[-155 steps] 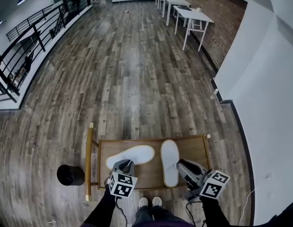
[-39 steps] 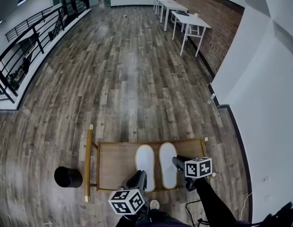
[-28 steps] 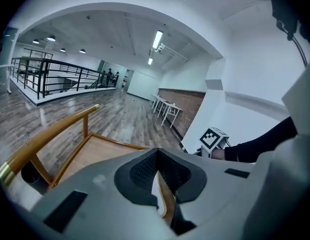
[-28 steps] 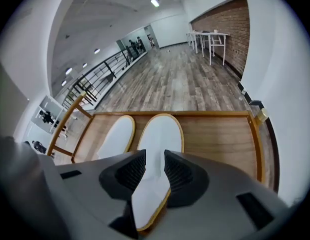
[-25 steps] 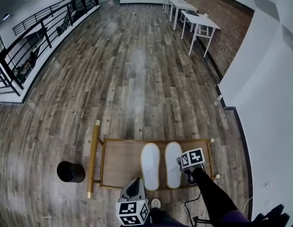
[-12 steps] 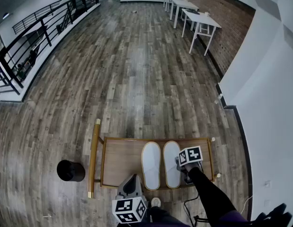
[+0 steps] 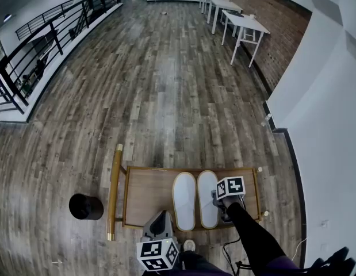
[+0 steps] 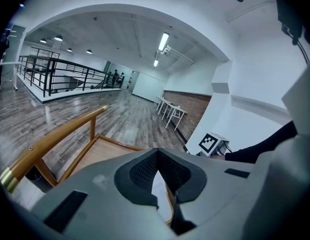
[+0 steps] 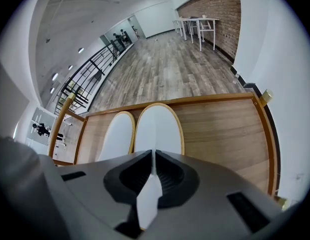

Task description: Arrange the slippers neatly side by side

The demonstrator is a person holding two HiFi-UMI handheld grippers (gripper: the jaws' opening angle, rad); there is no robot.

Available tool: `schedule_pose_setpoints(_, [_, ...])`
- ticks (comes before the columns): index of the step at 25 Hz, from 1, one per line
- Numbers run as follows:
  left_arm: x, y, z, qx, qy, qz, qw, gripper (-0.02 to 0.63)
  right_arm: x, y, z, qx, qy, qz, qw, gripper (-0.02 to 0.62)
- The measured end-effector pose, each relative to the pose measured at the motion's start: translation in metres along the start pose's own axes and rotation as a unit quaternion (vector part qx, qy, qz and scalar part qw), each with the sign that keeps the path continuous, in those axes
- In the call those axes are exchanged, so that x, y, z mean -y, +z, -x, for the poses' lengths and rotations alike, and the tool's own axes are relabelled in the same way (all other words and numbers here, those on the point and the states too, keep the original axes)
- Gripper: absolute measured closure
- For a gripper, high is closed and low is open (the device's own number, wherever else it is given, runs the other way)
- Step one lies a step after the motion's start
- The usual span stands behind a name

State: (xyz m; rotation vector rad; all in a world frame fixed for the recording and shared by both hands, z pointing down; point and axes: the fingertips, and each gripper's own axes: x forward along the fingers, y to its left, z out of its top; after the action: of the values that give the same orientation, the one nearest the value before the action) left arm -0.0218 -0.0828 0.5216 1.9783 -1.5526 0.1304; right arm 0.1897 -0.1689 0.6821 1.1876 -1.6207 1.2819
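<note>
Placement: left slipper (image 7: 184, 200) and right slipper (image 7: 207, 198), both white, side by side and parallel, edges touching, on the wooden tray (image 7: 146, 197).
Right gripper (image 7: 218, 203): over the tray's near right corner, pointing steeply down; just closing, now nearly together and pinching the near rim of the right slipper.
Left gripper (image 7: 160, 220): just off the tray's near edge, tips together, holding nothing.
Floor: black round bin (image 7: 85, 207) left of the tray's gold handle (image 7: 113, 191).
</note>
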Motion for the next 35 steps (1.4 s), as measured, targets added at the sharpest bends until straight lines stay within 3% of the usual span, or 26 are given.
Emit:
schedule_pose_setpoints(8, [0.002, 0.004, -0.002, 0.001, -0.001, 0.002, 1.0000, 0.606, -0.001, 0.003, 0.000, 0.007, 0.009, -0.050, 0.999, 0.575])
schedule_pose_setpoints(26, [0.001, 0.007, -0.009, 0.005, -0.002, 0.006, 1.0000, 0.606, -0.003, -0.005, 0.000, -0.006, 0.032, -0.048, 0.998, 0.557])
schedule_pose_setpoints(35, [0.006, 0.005, -0.015, 0.005, 0.000, 0.004, 1.0000, 0.606, 0.009, -0.006, 0.026, 0.029, 0.042, -0.043, 0.998, 0.557])
